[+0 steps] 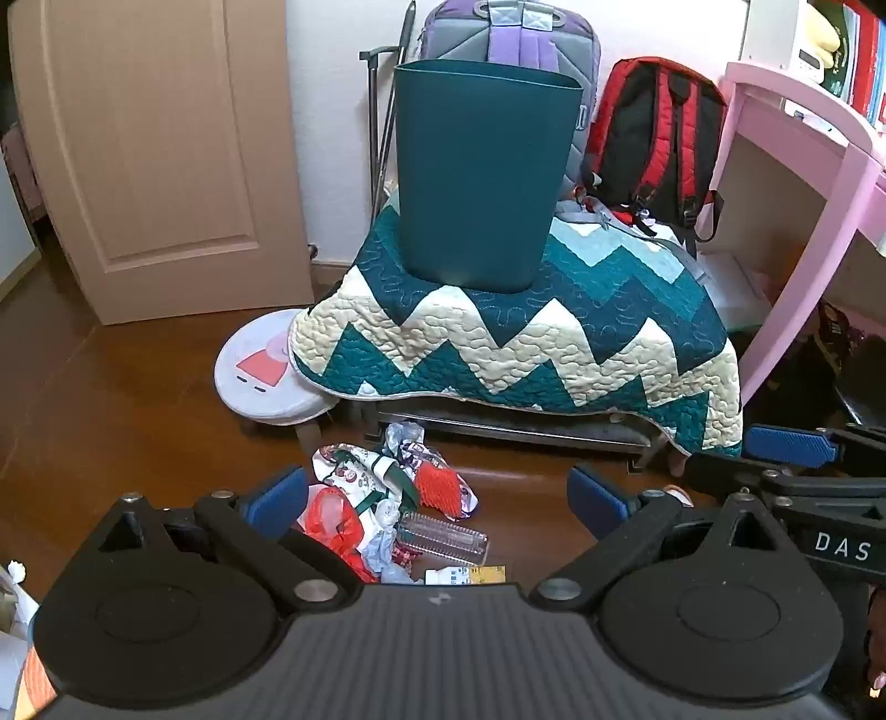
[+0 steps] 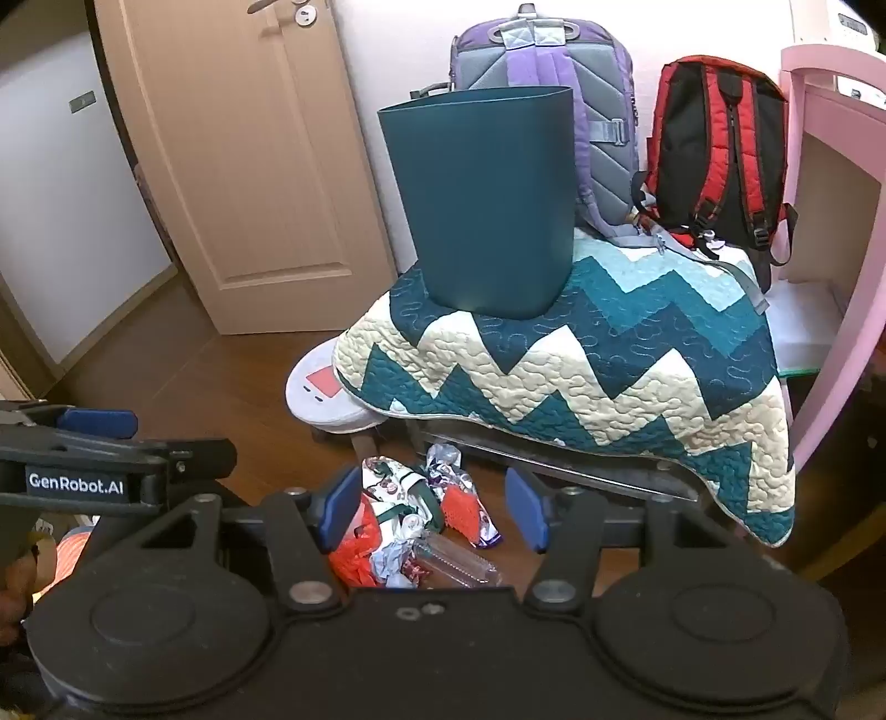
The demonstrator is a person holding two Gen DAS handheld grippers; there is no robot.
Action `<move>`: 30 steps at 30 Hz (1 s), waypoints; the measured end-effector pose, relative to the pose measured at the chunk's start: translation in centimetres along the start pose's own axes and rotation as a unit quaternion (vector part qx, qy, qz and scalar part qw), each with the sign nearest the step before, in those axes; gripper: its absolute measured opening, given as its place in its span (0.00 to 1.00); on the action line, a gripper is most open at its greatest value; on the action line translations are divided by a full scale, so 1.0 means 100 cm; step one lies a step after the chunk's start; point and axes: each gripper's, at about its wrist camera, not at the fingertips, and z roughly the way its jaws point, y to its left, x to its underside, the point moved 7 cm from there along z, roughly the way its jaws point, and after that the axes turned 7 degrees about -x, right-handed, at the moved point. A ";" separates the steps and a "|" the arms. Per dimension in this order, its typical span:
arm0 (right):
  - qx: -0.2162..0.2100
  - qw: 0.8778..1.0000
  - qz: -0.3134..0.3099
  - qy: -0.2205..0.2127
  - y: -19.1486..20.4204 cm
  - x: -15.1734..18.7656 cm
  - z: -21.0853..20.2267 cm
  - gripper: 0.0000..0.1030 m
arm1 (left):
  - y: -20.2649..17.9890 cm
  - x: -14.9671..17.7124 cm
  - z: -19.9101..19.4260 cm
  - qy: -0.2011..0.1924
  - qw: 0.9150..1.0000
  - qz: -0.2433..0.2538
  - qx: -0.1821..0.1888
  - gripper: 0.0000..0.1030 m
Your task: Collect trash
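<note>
A pile of trash (image 1: 387,498) lies on the wooden floor in front of a low bench: printed wrappers, red netting, an orange bag, a clear plastic tray (image 1: 443,540). It also shows in the right wrist view (image 2: 415,526). A dark teal waste bin (image 1: 482,177) (image 2: 482,205) stands upright on the quilt-covered bench. My left gripper (image 1: 437,498) is open and empty above the pile. My right gripper (image 2: 437,512) is open and empty above the same pile; it shows at the right edge of the left wrist view (image 1: 786,448).
A zigzag quilt (image 1: 526,332) drapes the bench. A purple backpack (image 1: 509,33) and a red backpack (image 1: 659,138) lean on the wall behind. A round white stool (image 1: 260,371) stands left of the bench. A door (image 1: 155,155) is at left, a pink desk (image 1: 819,183) at right.
</note>
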 end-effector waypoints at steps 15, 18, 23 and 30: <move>0.001 1.000 -0.004 -0.011 0.002 -0.002 -0.006 0.56 | -0.003 -0.008 -0.008 -0.019 1.000 -0.004 0.008 0.98; 0.003 1.000 -0.004 -0.017 0.001 -0.003 -0.009 0.56 | -0.002 -0.008 -0.008 -0.019 1.000 -0.009 0.012 0.98; 0.002 1.000 -0.003 -0.020 0.002 -0.003 -0.010 0.56 | -0.002 -0.007 -0.007 -0.018 1.000 -0.009 0.013 0.98; 0.000 1.000 -0.001 -0.020 0.001 -0.003 -0.009 0.56 | -0.002 -0.006 -0.006 -0.017 1.000 -0.010 0.018 0.98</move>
